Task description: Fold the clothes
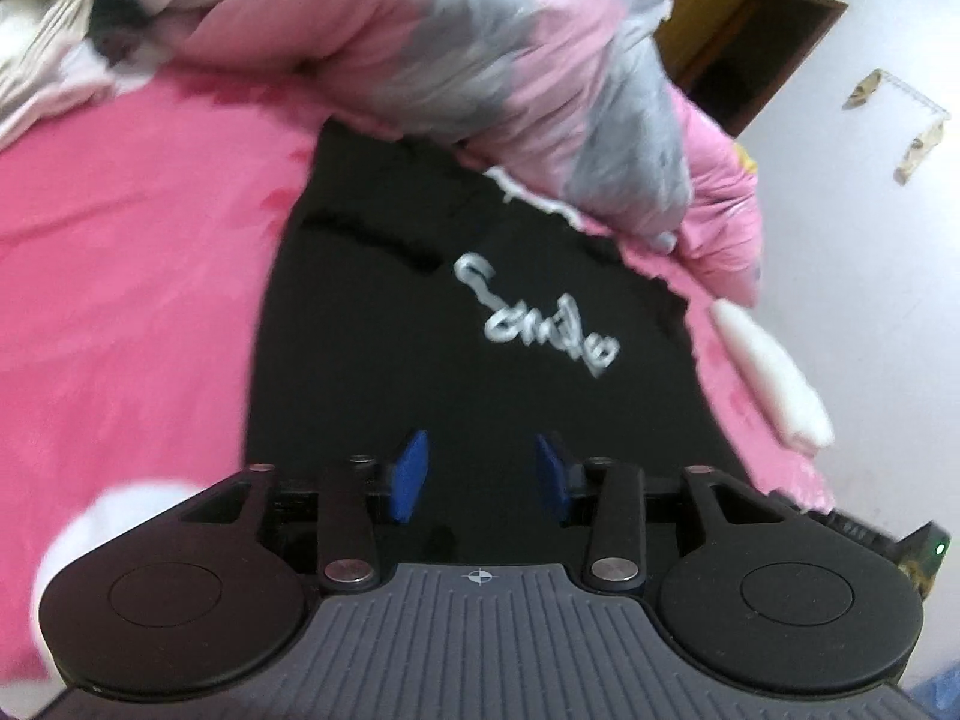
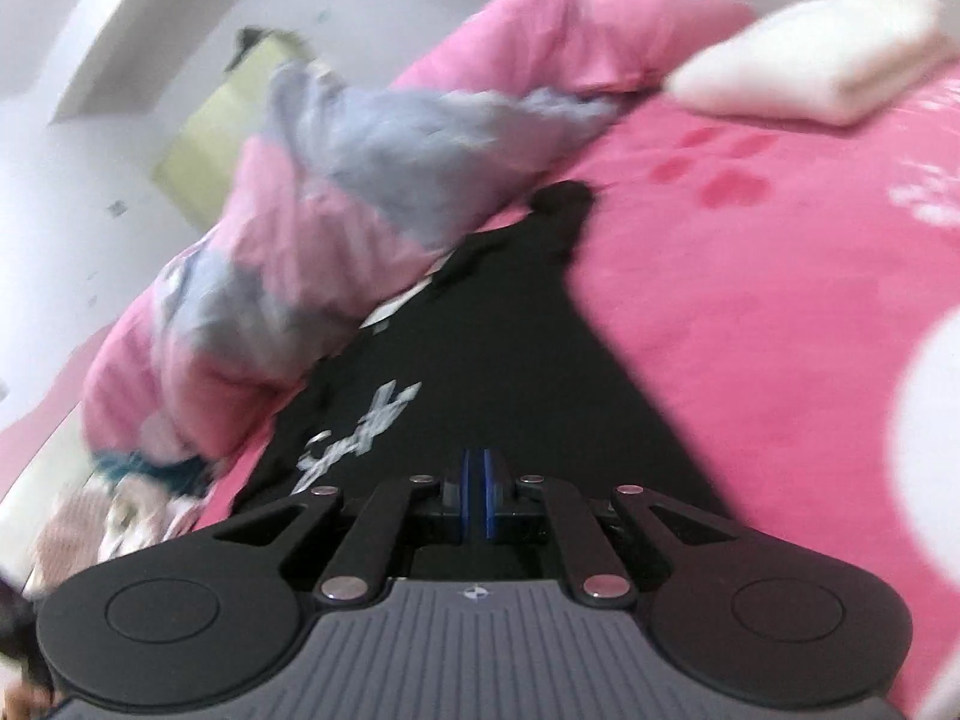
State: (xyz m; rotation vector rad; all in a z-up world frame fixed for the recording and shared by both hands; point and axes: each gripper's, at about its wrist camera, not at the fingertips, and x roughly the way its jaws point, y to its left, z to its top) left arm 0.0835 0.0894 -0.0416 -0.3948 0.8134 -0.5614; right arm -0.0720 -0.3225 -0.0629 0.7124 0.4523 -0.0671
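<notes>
A black garment (image 1: 480, 324) with white script lettering lies spread flat on the pink bed sheet (image 1: 132, 276). My left gripper (image 1: 481, 471) hovers over its near end, open, with nothing between its blue pads. In the right wrist view the same black garment (image 2: 498, 360) runs away from me, one narrow end reaching toward the duvet. My right gripper (image 2: 477, 495) sits low over it, shut, its blue pads pressed together. I see no cloth between them.
A bunched pink and grey duvet (image 1: 492, 60) lies along the garment's far side and shows again as the duvet (image 2: 336, 192). A folded white cloth (image 2: 810, 69) rests on the sheet. More crumpled laundry (image 1: 42, 30) sits at the far left. A wooden cabinet (image 1: 750, 42) stands by the wall.
</notes>
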